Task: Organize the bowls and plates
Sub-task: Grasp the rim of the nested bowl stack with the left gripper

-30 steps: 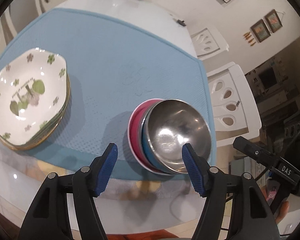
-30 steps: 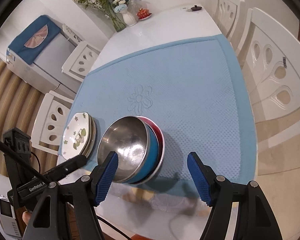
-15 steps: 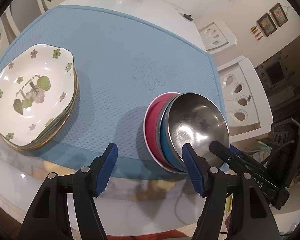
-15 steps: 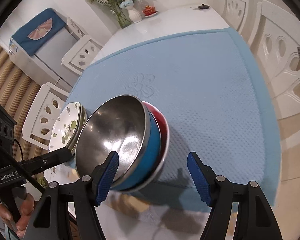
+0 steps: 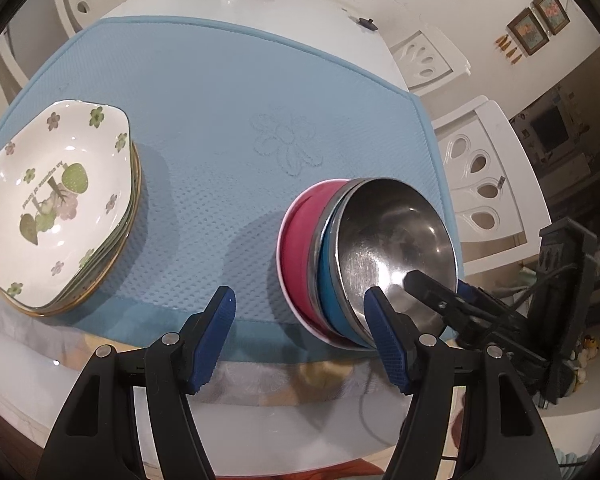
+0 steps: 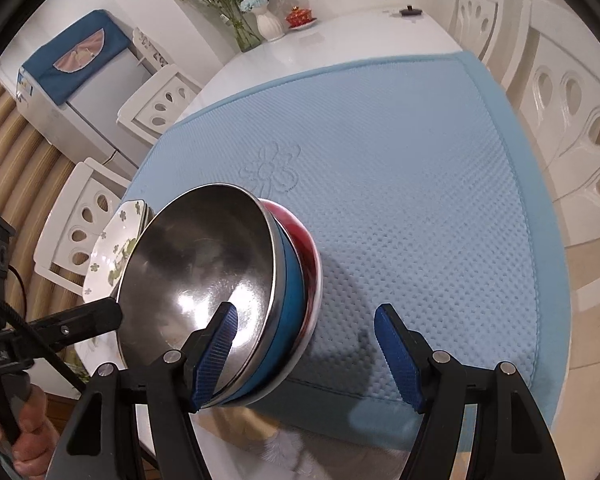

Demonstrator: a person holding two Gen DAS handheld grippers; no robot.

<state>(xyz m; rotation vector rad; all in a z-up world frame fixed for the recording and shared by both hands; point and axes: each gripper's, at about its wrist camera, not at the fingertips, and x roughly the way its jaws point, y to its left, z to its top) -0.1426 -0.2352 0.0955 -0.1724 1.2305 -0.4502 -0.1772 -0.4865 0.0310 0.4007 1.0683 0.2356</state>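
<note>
Nested bowls (image 5: 364, 264) sit near the front edge of the blue mat (image 5: 228, 92): a steel bowl (image 6: 204, 276) inside a blue bowl (image 6: 290, 300), inside a red bowl (image 6: 306, 248). The nest leans rather than sitting flat.

Left wrist view: the left gripper (image 5: 300, 336) hangs above the mat's front edge, jaws well apart, nothing between the pads. Its right-hand pad lies in front of the bowls' near rim; contact cannot be confirmed. A stack of flowered plates (image 5: 56, 204) stands on the mat's left side, well apart from the bowls, with its printed tree and lettering legible. Only this view shows the framed pictures (image 5: 538, 20) on the wall. The right gripper enters from the right edge.

Right wrist view: the right gripper (image 6: 306, 350) is spread wide and straddles the near rim of the nest, one pad over the steel interior, the other outside above bare mat. Neither pad visibly presses the rim. The plates are mostly hidden behind the steel bowl here. This view alone shows a flower vase (image 6: 270, 24), a covered refrigerator (image 6: 80, 88) and a hand (image 6: 24, 436) holding the left gripper's handle.
</note>
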